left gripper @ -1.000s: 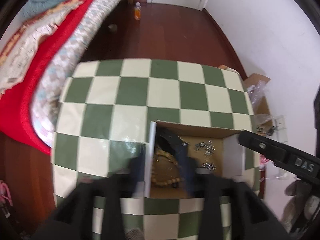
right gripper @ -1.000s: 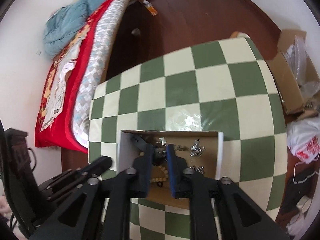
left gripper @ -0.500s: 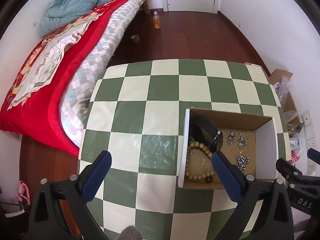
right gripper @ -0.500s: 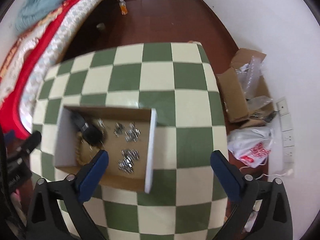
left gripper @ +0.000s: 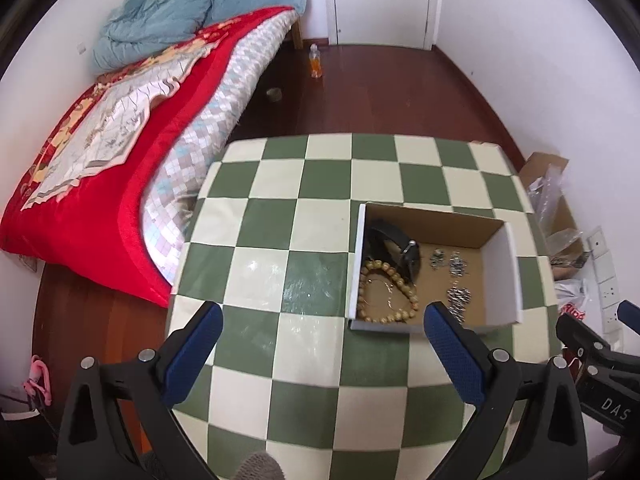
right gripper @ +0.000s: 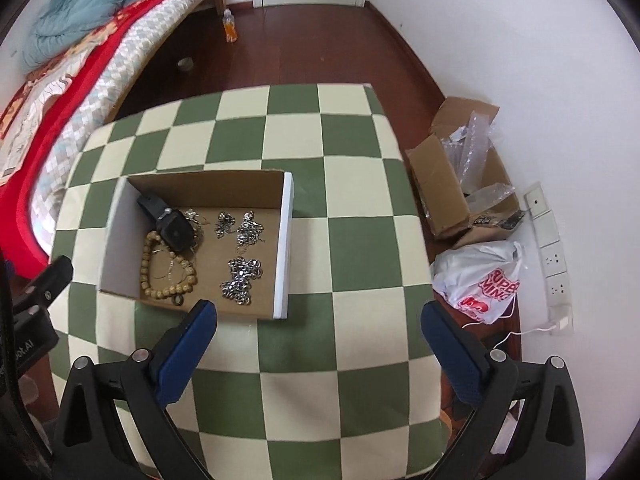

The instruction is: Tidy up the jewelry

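An open cardboard box sits on the green-and-cream checkered table. Inside lie a wooden bead bracelet, a black watch and several silver chain pieces. My left gripper is open and empty, above the table just near of the box. My right gripper is open and empty, near and right of the box.
A bed with a red blanket stands left of the table. An orange bottle stands on the wooden floor. A torn cardboard box and a white plastic bag lie at the right wall.
Both grippers were shut low inside the box one second ago. They have opened, let go and pulled back and up, away from the box. The jewelry stays in the box.
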The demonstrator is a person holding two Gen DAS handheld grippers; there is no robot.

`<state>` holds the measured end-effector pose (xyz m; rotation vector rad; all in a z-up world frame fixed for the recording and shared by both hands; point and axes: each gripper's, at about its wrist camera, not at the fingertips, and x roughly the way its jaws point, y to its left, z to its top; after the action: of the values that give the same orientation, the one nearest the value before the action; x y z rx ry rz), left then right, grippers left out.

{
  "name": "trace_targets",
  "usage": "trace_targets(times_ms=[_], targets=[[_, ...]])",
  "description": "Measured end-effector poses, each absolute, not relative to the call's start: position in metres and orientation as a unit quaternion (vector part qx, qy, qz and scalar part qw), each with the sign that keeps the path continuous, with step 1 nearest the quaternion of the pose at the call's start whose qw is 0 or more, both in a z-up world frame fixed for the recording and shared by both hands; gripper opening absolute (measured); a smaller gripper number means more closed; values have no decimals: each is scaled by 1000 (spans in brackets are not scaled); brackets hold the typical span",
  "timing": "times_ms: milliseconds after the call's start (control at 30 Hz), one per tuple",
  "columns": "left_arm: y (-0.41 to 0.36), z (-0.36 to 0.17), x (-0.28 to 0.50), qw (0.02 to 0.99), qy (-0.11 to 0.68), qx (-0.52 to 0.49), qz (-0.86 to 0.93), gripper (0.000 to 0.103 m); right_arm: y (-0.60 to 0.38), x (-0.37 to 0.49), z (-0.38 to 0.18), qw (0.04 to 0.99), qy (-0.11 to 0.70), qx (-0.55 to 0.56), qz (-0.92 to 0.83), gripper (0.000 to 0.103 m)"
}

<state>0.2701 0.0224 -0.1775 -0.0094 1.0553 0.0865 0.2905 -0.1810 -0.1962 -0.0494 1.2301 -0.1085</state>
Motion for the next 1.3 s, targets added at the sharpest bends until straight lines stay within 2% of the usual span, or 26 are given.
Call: trace_targets(times_ms=[600,933,1300], targets=[[26,-48,165,916,401,-13,10,103,-173,171,-46,885,463,-16,-42,103],[28,-26,142,915,404,-14,13,103,-171,127,8,900,435,-11,-34,103],[25,-30,166,903,429,-17,30,103,-174,141,28,899,435,-21,-41,103]])
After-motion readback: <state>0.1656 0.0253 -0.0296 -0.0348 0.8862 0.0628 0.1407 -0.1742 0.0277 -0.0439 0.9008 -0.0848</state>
